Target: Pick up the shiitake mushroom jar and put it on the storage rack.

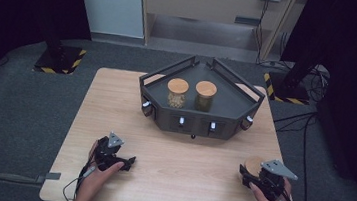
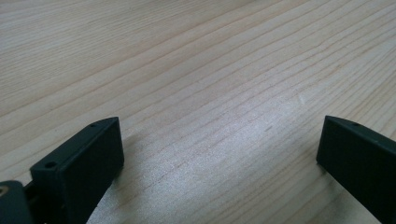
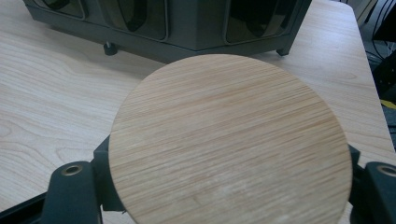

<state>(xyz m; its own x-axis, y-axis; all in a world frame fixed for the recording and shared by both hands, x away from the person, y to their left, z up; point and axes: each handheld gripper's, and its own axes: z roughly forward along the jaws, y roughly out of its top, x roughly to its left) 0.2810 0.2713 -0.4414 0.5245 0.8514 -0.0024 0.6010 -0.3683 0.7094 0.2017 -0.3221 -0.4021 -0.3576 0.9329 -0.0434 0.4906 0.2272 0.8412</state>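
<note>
Clamped on a jar with a round wooden lid (image 3: 231,140), the right gripper (image 1: 264,179) sits at the near right corner of the table (image 1: 168,175). In the right gripper view its two black jaws stand on either side of the lid's rim, pressed in at their tightest, so the jar looks firmly held rather than just bracketed. The grip appears to come from the side, below the lid, which would keep the jar upright and the lid free; the glass body itself is hidden under the lid.

Across the near edge, the left gripper (image 1: 115,158) rests low over bare wood with its jaws spread wide and nothing between them. It is likely parked there to stay out of the way, or ready to steady something.

Farther back, at the middle of the table, stands a dark angular rack (image 1: 225,116) with a raised rail and small white-tipped knobs along its front. On its top shelf two jars stand side by side, one with pale contents (image 1: 177,93) and one with darker contents (image 1: 205,96). The held jar is probably bound for the free space beside them.
</note>
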